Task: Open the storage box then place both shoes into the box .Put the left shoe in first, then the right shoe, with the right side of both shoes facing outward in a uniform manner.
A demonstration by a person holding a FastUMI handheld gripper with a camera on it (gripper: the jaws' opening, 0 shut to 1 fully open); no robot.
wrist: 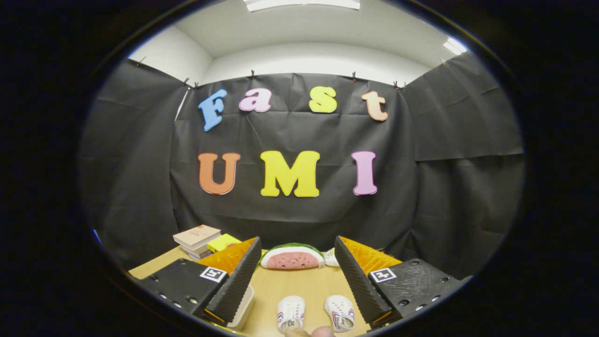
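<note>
Two small white shoes stand side by side on the wooden table (299, 285), toes pointing toward me: one shoe (290, 312) on the left, the other shoe (340, 312) on the right, both low between my fingers. My gripper (298, 267) is open, held above the table with nothing between its fingers. A pale edge of the storage box (243, 309) peeks out under my left finger (236, 283); the rest of it is hidden. Fingertips of a person's hand (310, 332) show just below the shoes.
A watermelon-slice toy (292, 257) lies beyond the fingers near the black cloth wall, with a small white object (330, 257) at its right. A stack of books (196, 239) and a yellow block (223, 242) sit at the table's far left.
</note>
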